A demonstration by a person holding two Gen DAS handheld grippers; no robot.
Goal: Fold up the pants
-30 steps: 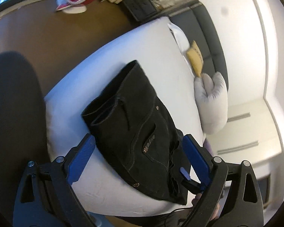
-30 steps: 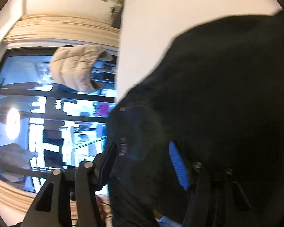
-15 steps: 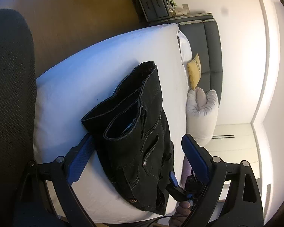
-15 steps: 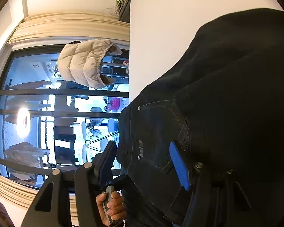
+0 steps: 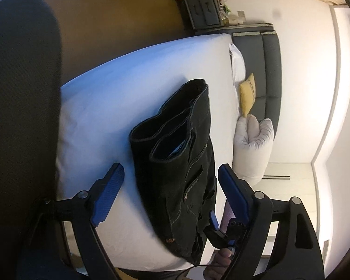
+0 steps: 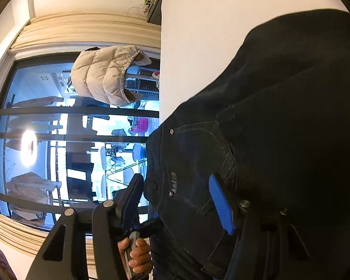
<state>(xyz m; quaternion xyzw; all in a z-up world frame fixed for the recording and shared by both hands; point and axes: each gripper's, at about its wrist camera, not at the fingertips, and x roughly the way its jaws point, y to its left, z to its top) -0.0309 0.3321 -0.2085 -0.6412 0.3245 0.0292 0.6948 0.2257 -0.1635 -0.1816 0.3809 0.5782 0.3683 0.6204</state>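
Pants [image 5: 175, 170], black denim and already doubled over, lie on the white bed [image 5: 119, 107]. The left hand-held gripper [image 5: 170, 182] straddles the bundle, jaws closing but pads clear of cloth. The right hand-held gripper [image 6: 175, 198] has denim between its jaws; whether it pinches, I cannot tell. Likely next: grip and fold again.
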